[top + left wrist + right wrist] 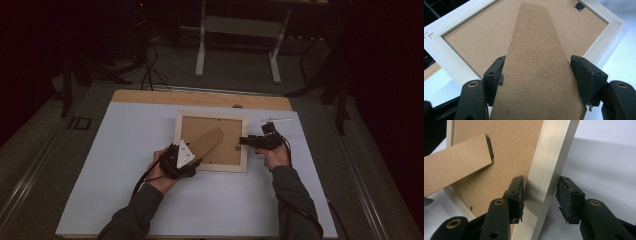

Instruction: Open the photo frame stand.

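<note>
Frame [212, 142] of pale wood lay face down near the middle of the white worktop [125, 200], its brown backing up. The left gripper [536, 75] grasped the cardboard stand [536, 62] by its two side edges, which the high view hid under the hand. The right gripper [540, 195] straddled the right rail [549, 170] of the frame: one pad touched its inner side, the other stood just apart, so it was not yet clenched. The right gripper view alone showed the small black hinge [490, 147] of the stand.
</note>
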`<state>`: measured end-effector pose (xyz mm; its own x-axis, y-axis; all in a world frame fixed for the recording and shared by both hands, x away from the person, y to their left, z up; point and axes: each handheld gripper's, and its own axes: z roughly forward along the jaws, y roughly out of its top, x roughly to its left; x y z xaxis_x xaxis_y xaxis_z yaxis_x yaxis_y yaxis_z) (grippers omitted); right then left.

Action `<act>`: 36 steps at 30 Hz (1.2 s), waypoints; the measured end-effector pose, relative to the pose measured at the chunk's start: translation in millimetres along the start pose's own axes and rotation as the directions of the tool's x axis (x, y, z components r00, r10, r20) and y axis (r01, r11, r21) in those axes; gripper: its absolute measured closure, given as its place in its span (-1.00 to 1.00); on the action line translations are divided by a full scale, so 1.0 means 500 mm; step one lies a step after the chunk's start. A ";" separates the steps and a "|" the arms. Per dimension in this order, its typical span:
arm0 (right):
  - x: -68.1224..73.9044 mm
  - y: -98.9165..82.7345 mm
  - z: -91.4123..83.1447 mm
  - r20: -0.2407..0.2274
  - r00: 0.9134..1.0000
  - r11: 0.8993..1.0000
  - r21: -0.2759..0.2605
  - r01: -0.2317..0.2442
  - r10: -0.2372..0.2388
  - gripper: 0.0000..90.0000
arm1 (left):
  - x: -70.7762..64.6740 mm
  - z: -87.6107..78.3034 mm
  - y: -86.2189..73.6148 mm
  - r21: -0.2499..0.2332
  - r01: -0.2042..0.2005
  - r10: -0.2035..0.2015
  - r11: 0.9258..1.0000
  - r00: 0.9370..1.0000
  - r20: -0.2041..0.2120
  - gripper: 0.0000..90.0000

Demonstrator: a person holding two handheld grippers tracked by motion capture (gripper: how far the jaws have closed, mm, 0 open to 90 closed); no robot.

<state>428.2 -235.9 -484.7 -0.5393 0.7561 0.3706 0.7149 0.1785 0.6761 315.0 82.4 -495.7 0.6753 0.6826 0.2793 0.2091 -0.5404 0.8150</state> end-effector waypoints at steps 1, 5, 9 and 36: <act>0.000 0.000 0.000 0.000 1.000 1.000 -0.001 -0.002 0.002 0.29 | 0.001 0.000 -0.001 0.000 0.003 -0.003 1.000 1.000 0.005 -0.22; 0.002 -0.004 -0.001 -0.001 1.000 1.000 -0.016 -0.005 0.005 0.30 | 0.013 0.004 -0.005 0.013 0.047 -0.047 0.999 0.998 0.049 -0.23; 0.001 -0.006 -0.002 -0.004 1.000 1.000 -0.023 -0.017 0.017 0.30 | 0.023 0.010 -0.011 0.034 0.083 -0.086 0.996 0.993 0.086 -0.23; 0.009 -0.008 -0.006 0.004 1.000 0.999 -0.041 -0.009 0.009 0.32 | 0.087 0.010 -0.018 0.124 0.336 -0.358 0.934 0.883 0.303 0.12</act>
<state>421.7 -235.4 -483.8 -0.5313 0.7602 0.3740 0.7008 0.1463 0.6981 346.0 114.5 -493.4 0.7358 0.6474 -0.1985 0.5096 -0.3364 0.7919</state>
